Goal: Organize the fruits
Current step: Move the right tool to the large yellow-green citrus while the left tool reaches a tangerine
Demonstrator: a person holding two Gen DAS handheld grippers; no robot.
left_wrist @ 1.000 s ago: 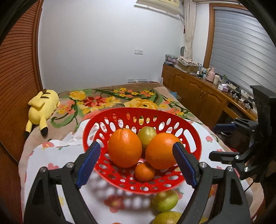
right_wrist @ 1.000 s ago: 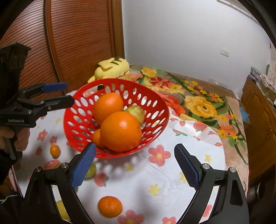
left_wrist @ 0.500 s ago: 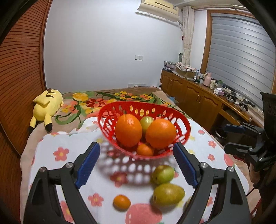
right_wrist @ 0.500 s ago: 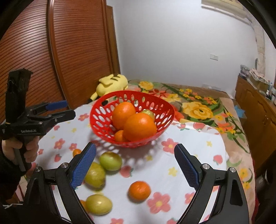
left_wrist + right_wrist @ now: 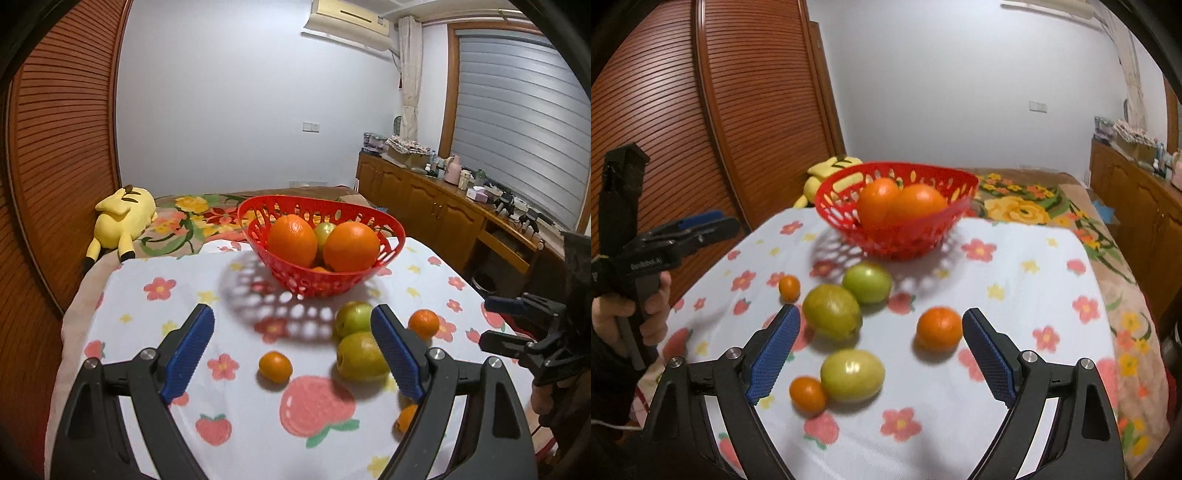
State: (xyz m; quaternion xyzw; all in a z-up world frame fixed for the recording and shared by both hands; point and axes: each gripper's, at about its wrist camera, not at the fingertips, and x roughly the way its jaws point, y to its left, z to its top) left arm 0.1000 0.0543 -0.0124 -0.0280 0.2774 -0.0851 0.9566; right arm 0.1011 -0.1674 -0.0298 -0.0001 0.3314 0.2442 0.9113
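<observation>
Red perforated basket [image 5: 908, 236] holding orange oranges [image 5: 916, 203], green-yellow fruits [image 5: 831, 312] and small orange tangerines [image 5: 939, 328] on white tablecloth [image 5: 1015, 295] printed with pink flowers and strawberries, yellow plush [image 5: 123, 216] on floral bedspread [image 5: 1027, 206], blue-padded black grippers [image 5: 882, 350].

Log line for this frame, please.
left hand-held gripper: open, empty | right hand-held gripper: open, empty | red basket: two oranges visible | cloth: six loose fruits

In the left wrist view, a small orange fruit [image 5: 405, 418] sits half hidden behind the left tool's finger [image 5: 397, 354].
</observation>
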